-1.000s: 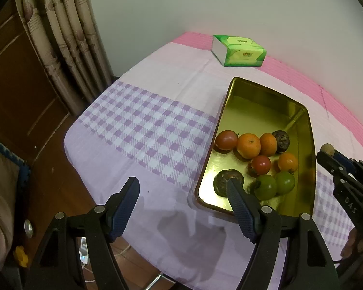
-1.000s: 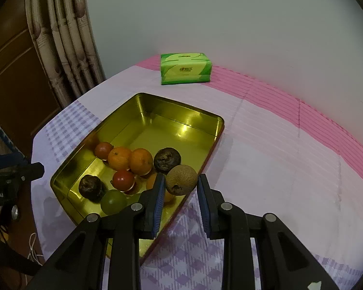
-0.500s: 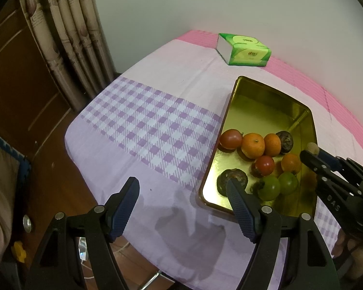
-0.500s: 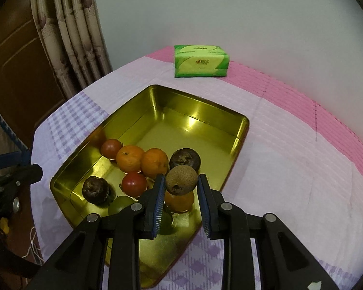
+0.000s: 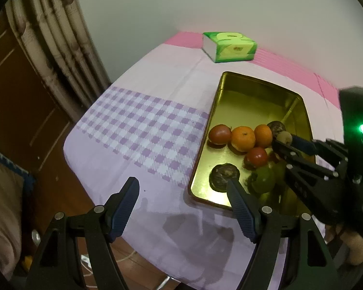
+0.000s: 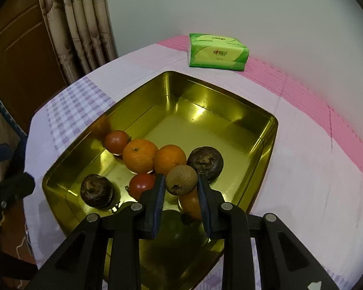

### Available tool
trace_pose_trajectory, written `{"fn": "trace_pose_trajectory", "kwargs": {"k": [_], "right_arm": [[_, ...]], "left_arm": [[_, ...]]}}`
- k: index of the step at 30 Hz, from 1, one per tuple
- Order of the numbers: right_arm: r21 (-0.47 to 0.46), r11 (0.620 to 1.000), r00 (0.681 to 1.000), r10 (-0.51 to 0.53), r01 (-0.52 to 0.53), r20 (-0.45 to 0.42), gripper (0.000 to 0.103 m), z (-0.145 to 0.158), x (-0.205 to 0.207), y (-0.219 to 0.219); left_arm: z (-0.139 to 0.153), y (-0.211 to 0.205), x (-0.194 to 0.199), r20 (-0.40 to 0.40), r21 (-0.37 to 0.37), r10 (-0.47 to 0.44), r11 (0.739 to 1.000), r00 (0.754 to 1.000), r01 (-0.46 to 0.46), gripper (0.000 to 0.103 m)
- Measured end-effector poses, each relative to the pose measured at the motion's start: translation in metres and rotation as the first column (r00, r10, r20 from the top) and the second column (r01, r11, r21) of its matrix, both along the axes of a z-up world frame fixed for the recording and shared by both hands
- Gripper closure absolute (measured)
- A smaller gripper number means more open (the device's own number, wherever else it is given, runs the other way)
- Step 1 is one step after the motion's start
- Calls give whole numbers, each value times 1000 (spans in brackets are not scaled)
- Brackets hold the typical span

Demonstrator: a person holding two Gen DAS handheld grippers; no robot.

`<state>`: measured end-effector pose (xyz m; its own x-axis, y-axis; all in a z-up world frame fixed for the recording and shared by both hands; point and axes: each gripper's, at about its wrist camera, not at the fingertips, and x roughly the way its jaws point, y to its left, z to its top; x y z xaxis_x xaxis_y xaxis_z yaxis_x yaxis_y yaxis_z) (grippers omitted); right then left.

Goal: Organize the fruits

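A gold metal tray point(image 6: 266, 142) point(image 5: 217, 111) on the table holds oranges point(image 6: 140, 155), red tomatoes point(image 6: 116, 141), dark wrinkled fruits point(image 6: 205, 163) and green fruits point(image 5: 263, 181). My right gripper point(image 6: 181, 188) is shut on a small brown round fruit point(image 6: 181, 180) and holds it above the fruit in the tray; it also shows in the left wrist view point(image 5: 284, 139). My left gripper point(image 5: 181, 198) is open and empty over the table's near edge, its right finger by the tray's near-left corner.
A green tissue pack point(image 6: 217, 52) point(image 5: 230, 47) lies at the far side of the table. The cloth is lilac check, white and pink. Curtains point(image 6: 79, 24) and a wooden door point(image 5: 12, 96) stand at the left. The table edge drops off near my left gripper.
My right gripper has carried the brown fruit forward and lower over the tray's fruit. My left gripper has hardly moved and stays open.
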<state>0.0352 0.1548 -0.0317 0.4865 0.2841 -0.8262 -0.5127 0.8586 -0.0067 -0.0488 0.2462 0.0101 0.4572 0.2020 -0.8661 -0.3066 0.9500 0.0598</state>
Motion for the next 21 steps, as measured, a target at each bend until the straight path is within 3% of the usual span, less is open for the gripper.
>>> {"fn": "trace_pose_trajectory", "kwargs": {"k": [5, 12, 17, 20, 21], "right_arm": [[-5, 1000, 1000, -23, 23, -6, 78, 0, 6, -2], [-9, 1000, 1000, -27, 27, -9, 56, 2, -2, -3], [13, 998, 998, -57, 57, -2, 50, 13, -12, -13], [6, 995, 995, -96, 96, 35, 18, 25, -23, -22], [5, 995, 993, -104, 104, 49, 12, 29, -26, -24]], "left_arm": [[0, -8, -1, 4, 22, -33, 999, 999, 33, 28], [-2, -11, 1, -3, 22, -45, 999, 999, 45, 28], [-4, -14, 2, -8, 27, -56, 998, 998, 57, 28], [-4, -14, 1, -8, 24, -55, 998, 998, 55, 28], [-4, -14, 1, -8, 26, -56, 998, 998, 56, 28]]}}
